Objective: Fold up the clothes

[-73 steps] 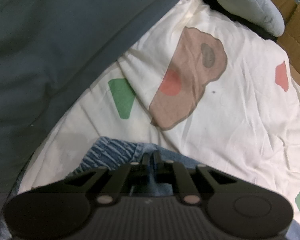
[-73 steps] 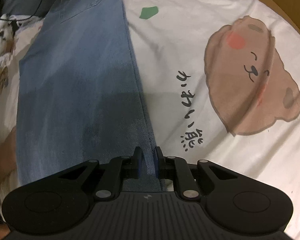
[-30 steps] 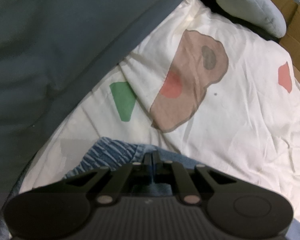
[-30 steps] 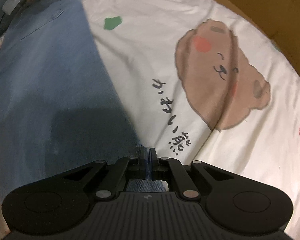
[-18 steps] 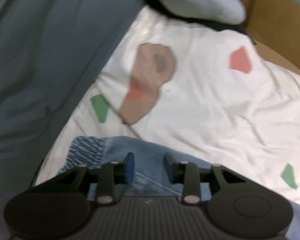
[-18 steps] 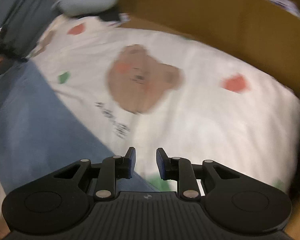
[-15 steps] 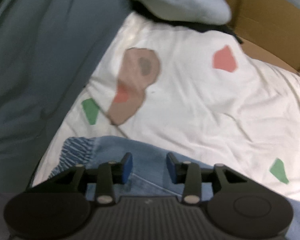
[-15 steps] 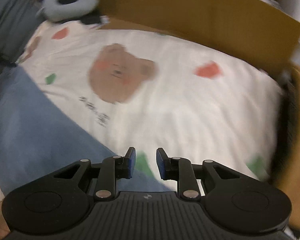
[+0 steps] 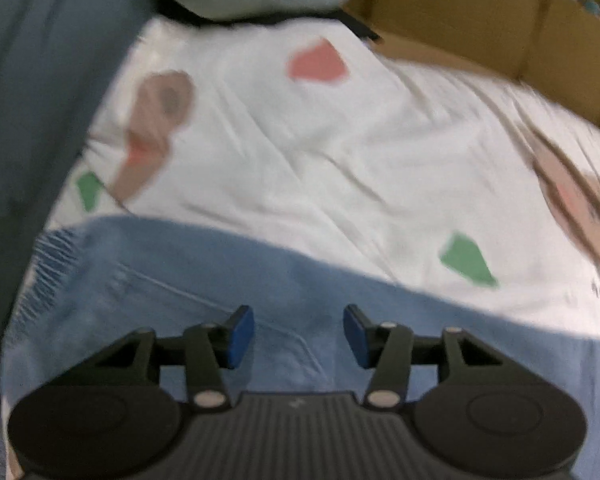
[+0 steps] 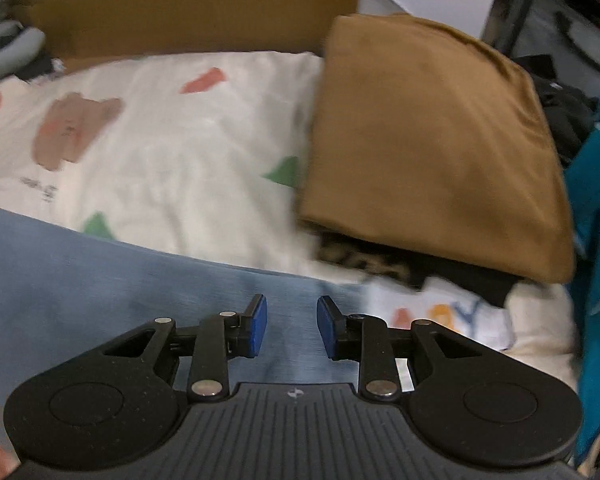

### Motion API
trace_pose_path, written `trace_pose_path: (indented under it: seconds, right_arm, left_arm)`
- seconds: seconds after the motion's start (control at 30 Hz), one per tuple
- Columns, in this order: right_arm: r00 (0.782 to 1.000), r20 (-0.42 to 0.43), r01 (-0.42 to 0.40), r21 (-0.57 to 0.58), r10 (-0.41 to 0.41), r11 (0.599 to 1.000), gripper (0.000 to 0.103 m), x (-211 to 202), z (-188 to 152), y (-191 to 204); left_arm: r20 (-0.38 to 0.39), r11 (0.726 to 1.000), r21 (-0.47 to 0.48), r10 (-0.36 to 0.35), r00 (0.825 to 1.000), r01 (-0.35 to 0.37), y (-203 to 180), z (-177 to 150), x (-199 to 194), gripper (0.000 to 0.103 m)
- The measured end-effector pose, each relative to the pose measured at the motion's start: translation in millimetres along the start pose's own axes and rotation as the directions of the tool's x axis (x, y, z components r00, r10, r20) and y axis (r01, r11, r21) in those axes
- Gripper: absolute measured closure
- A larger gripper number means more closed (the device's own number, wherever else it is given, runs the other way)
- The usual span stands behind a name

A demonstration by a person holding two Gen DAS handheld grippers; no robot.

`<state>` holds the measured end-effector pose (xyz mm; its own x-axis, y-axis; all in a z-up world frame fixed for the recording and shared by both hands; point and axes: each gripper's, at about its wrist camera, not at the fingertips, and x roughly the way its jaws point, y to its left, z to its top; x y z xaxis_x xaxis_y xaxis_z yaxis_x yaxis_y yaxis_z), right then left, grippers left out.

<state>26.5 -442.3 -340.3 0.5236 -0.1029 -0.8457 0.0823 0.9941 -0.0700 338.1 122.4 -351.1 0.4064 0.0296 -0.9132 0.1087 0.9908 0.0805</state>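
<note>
The light blue denim jeans (image 9: 172, 280) lie flat on the bed, over the white cartoon-bear bedsheet (image 9: 340, 152), a long band running sideways under both grippers, elasticated waist end towards the left gripper (image 9: 299, 337) and the other end under the right gripper (image 10: 292, 326). Both sit directly over the denim, so either could nip it. Left gripper's jaws are opening, roughly half apart, nothing between the blue pads; right gripper's are opening too, narrower, empty, with a folded brown cloth (image 10: 428, 144) beyond.

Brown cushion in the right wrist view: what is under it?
Under the brown cushion, a dark folded garment and a leopard-patterned edge peek out at its near edge; anything further beneath is covered.
</note>
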Motion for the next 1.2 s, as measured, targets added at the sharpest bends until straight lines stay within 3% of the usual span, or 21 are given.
trace_pose_path:
  seconds: [0.3,0.37,0.47,0.8,0.87,0.9,0.93,1.0,1.2]
  right_arm:
    - [0.999,-0.022,0.030,0.038,-0.029,0.999,0.068,26.7,4.8,-14.4]
    - [0.999,-0.026,0.027,0.047,-0.026,0.999,0.078,32.0,4.4,-15.9]
    - [0.999,-0.023,0.025,0.047,-0.024,0.999,0.103,37.0,8.4,-17.1]
    - [1.000,-0.021,0.003,0.059,-0.001,0.998,0.103,43.5,17.2,-14.7]
    - [1.000,-0.013,0.004,0.085,-0.003,0.996,0.102,37.9,18.8,-17.0]
    - [1.000,-0.003,0.004,0.095,-0.004,0.995,0.096,33.1,18.9,-18.2]
    - [1.000,0.009,0.009,0.108,-0.010,0.994,0.079,27.1,16.9,-19.2]
    - [0.999,0.035,0.021,0.138,-0.026,0.990,0.062,14.6,11.3,-21.1]
    - [0.999,-0.017,0.034,0.096,-0.033,0.995,0.062,20.9,-5.9,-16.7]
  left_arm:
    - [-0.002,0.997,0.080,0.005,1.000,-0.004,-31.1,-21.5,12.3,0.045]
    - [-0.004,0.997,0.082,0.002,1.000,-0.002,-30.7,-22.9,14.7,0.046]
    - [0.005,0.996,0.092,0.010,1.000,-0.011,-27.5,-20.8,20.6,0.045]
    - [0.009,0.997,0.074,0.005,1.000,-0.006,-15.4,-7.7,35.9,0.044]
    - [0.007,0.998,0.070,0.000,1.000,-0.001,-13.5,-6.3,36.6,0.045]
    - [0.007,0.998,0.070,0.000,1.000,0.000,-13.4,-5.5,37.0,0.045]
    - [0.008,0.998,0.070,0.001,1.000,-0.002,-13.7,-5.0,37.2,0.045]
    - [0.012,0.997,0.070,0.007,1.000,-0.008,-15.1,-4.3,37.6,0.045]
    - [0.020,0.997,0.071,0.025,0.999,-0.027,-19.2,-5.8,33.7,0.047]
